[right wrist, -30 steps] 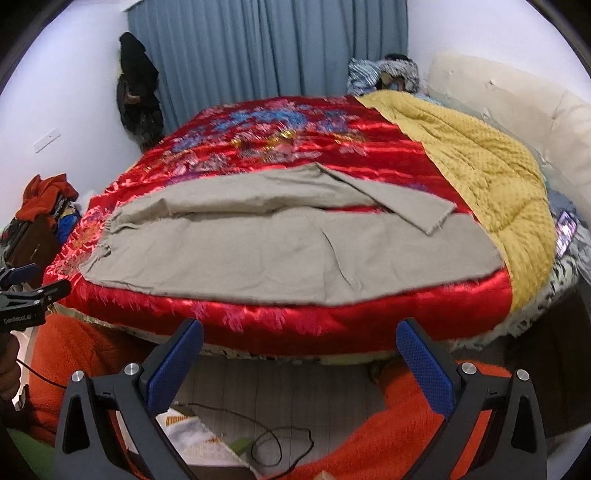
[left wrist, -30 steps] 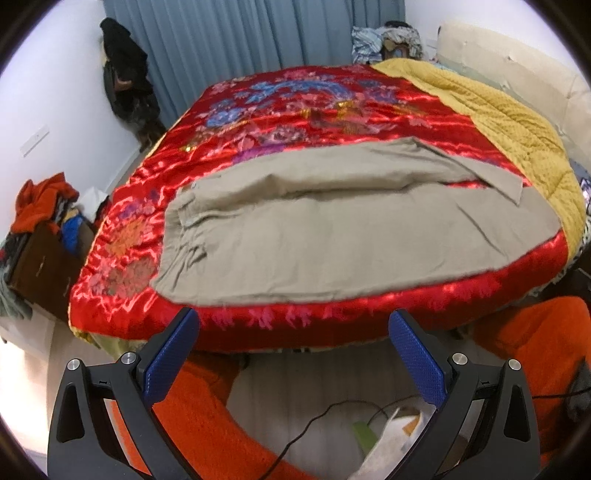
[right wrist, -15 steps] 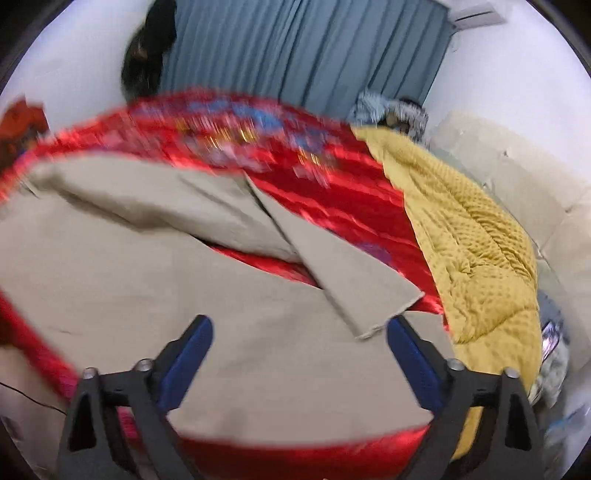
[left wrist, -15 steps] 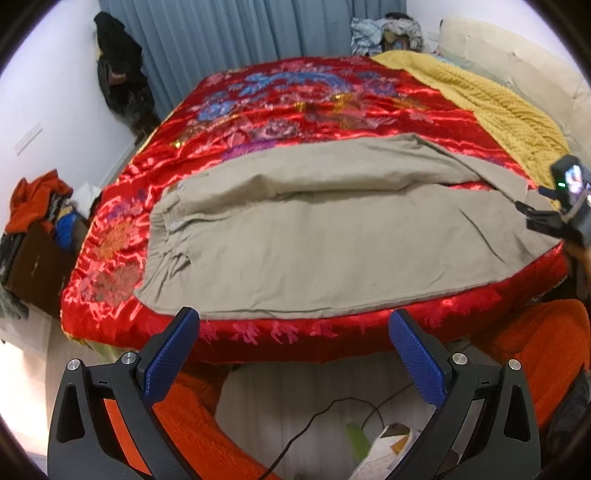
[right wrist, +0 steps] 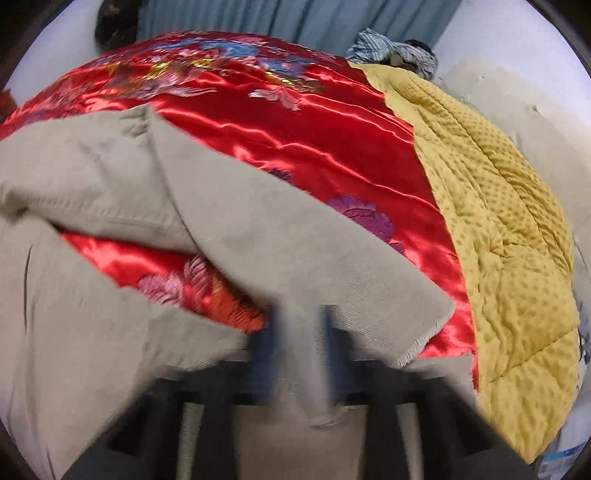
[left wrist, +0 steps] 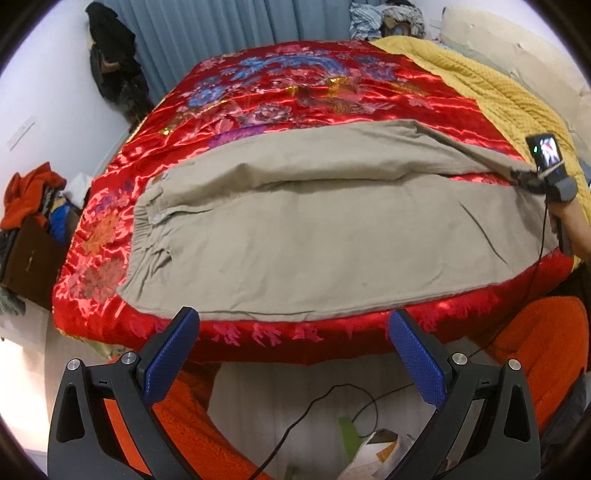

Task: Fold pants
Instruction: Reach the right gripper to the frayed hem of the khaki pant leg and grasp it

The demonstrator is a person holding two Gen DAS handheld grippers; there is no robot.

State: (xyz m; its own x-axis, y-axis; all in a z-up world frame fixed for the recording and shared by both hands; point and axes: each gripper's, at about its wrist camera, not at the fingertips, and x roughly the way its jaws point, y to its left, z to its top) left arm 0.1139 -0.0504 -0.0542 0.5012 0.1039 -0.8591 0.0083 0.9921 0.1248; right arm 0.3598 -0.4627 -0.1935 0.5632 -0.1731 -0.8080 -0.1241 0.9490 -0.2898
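Right two-finger claw (right wrist: 299, 347) clamped narrow on the hem of the far leg of the beige cotton pants (left wrist: 314, 236), blue fingers (right wrist: 267, 343) blurred, cloth bunched between them and running back over the black frame. Same claw seen from the left wrist view at the right edge (left wrist: 532, 177), gripping the leg tip, small lit screen (left wrist: 546, 150) on top, bare forearm behind, thin black cable (left wrist: 541, 243) hanging down from it. Left claw (left wrist: 293, 354) spread wide, blue textured pads (left wrist: 171, 354) well apart, nothing between them, held off the near edge of the bed above the pale floor (left wrist: 280, 398), not touching the cloth. Pants laid lengthwise across the near part of the shiny red satin bedspread with embroidered flowers (left wrist: 295, 85), gathered waistband to the left, near leg flat along the bed edge, far leg folded partly over itself with a strip of red showing between the two legs near the hems. Mustard-yellow quilted blanket (right wrist: 498, 206) along the right side of the bed, touching the red spread. Grey-blue pleated curtain (left wrist: 229, 29) behind the bed, dark garment (left wrist: 114, 62) hanging on the wall at left, heap of orange and blue clothes (left wrist: 33, 195) on a brown cabinet at far left, orange fabric (left wrist: 546, 350) low on the right.
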